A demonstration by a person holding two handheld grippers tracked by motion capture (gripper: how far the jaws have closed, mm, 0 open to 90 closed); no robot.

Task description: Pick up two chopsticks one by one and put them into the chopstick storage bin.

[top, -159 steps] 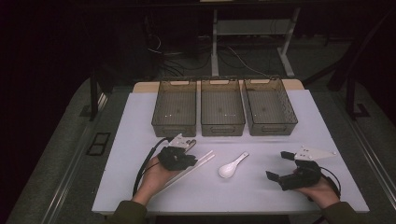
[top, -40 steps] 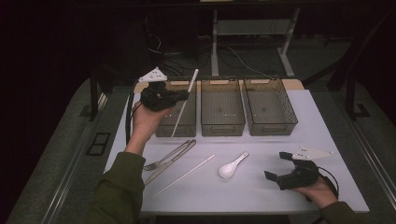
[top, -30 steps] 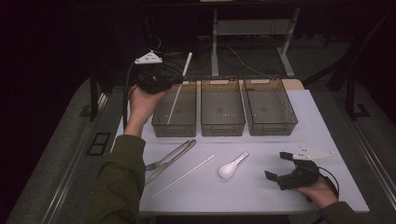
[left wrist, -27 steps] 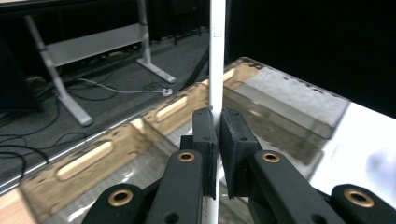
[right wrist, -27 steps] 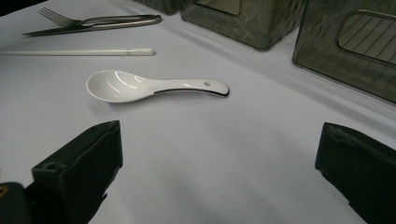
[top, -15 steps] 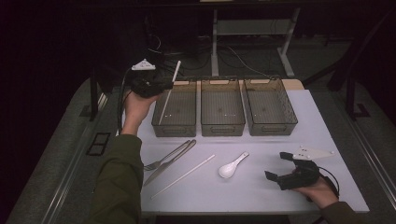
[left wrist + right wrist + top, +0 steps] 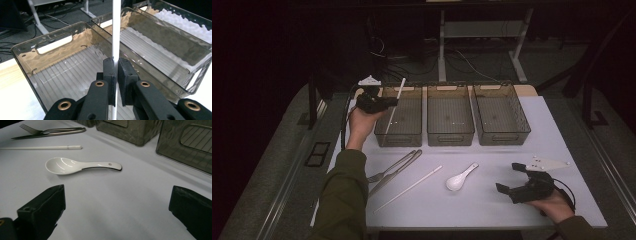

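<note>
While the left tool (image 7: 382, 101) is clenched on a white chopstick (image 7: 395, 105) and holds it tilted over the leftmost bin (image 7: 401, 137), the right tool (image 7: 518, 181) just sits on the table (image 7: 492, 210) with its jaws wide apart and nothing in them, near the white spoon (image 7: 461, 178). In the left gripper view the chopstick (image 7: 116, 37) runs straight up between the two black pads, which squeeze it partway along its length, not at an end. My guess is it's super light, stiff and pretty slick, so it could swivel or slide in a pinch like that; grabbing nearer the middle seems the safest bet. The second chopstick (image 7: 409, 188) lies flat on the table beside the fork and knife (image 7: 393, 167), so getting the pads under it looks fiddly, since there's barely any height to grab.
</note>
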